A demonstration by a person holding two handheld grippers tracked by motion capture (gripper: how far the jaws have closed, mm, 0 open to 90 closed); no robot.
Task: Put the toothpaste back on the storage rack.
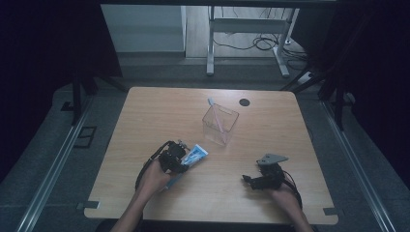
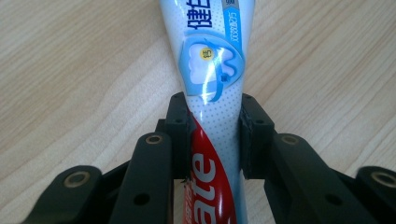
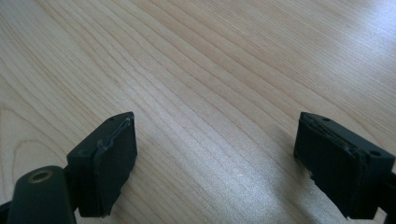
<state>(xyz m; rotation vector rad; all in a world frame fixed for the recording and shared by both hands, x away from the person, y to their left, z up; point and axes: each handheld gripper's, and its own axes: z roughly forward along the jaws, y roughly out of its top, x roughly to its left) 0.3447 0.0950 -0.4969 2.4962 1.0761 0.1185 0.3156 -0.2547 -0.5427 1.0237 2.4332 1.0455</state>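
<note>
Tabletop (image 1: 159, 111): pale wood grain, with a dark round grommet (image 1: 244, 102) near the far edge.

Toothpaste tube (image 2: 212, 79): white and blue with red lettering, lying on the tabletop at the near left, pointing toward the far right. Held at mid-body.

Left tool (image 2: 215, 140): both jaws pressed against the sides of the toothpaste tube, clamped on it; the person's left hand (image 1: 153, 179) grips it from behind.

Right tool (image 3: 215, 158): jaws set wide apart over bare wood at the near right, holding nothing, well apart from the tube.

Clear plastic box (image 1: 220, 124): open-topped, standing past the tube toward the middle, with a toothbrush (image 1: 216, 112) leaning inside, head up.
</note>
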